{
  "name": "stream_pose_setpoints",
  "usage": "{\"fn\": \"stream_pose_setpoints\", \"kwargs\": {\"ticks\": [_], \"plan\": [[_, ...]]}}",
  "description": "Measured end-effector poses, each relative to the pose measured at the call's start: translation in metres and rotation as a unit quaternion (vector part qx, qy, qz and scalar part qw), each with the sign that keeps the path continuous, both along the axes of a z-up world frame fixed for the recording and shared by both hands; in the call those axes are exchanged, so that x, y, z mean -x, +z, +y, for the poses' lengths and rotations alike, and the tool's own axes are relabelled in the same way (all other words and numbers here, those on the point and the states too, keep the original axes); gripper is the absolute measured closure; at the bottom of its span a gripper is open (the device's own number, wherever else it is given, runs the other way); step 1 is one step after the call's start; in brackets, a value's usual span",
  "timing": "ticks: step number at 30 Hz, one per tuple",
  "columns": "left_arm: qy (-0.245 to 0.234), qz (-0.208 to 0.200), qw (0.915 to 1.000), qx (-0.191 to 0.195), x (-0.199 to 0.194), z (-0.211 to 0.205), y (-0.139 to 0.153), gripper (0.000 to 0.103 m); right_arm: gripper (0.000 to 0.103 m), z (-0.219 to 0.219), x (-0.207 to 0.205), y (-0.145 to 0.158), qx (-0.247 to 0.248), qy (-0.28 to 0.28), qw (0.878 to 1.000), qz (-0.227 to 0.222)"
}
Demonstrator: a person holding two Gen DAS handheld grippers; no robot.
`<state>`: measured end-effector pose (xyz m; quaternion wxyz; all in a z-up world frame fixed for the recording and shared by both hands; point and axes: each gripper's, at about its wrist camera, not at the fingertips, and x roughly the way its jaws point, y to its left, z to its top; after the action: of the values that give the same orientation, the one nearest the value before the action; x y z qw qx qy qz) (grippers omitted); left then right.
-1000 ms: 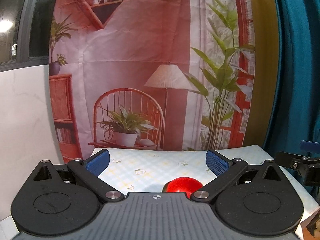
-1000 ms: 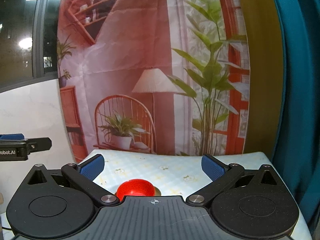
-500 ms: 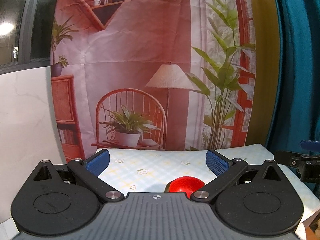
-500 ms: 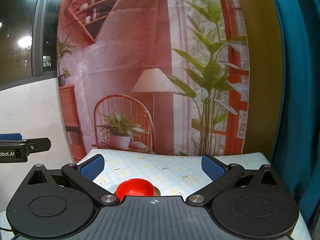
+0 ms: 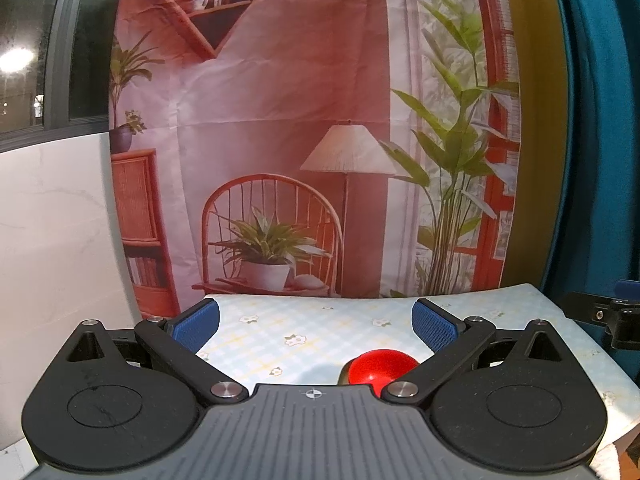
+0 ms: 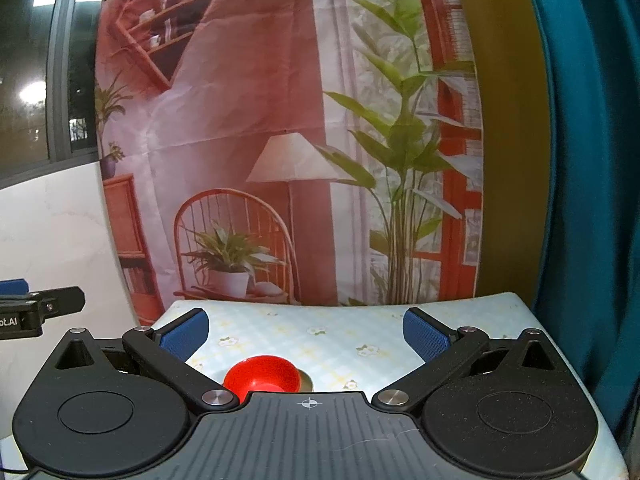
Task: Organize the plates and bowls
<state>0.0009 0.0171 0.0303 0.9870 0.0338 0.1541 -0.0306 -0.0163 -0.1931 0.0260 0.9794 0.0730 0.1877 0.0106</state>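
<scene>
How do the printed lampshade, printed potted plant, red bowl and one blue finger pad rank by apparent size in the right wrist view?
1. Printed potted plant
2. Printed lampshade
3. Red bowl, partly hidden by the gripper body
4. Blue finger pad, enlarged by nearness

The top two look close.

table: pale blue-yellow check cloth with small flowers, far edge against printed backdrop
red bowl: on cloth, toward near edge, roughly mid-width
under bowl: tan rim peeking out, unclear what
</scene>
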Motion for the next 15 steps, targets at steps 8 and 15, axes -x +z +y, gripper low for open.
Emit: {"fn": "stream_pose_setpoints", "kwargs": {"ticks": [8,15], "plan": [[-0.001,-0.002,1.0,-0.001,-0.0002,0.0007,0.0006,0.0,0.0,-0.0002,0.0001,0.0003,-0.001,-0.003,1.0,0.001],[0.001,-0.001,1.0,-0.001,0.0006,0.0013,0.0018,0.0,0.0,-0.0004,0.0003,0.0003,-0.001,-0.002,1.0,0.0]]}}
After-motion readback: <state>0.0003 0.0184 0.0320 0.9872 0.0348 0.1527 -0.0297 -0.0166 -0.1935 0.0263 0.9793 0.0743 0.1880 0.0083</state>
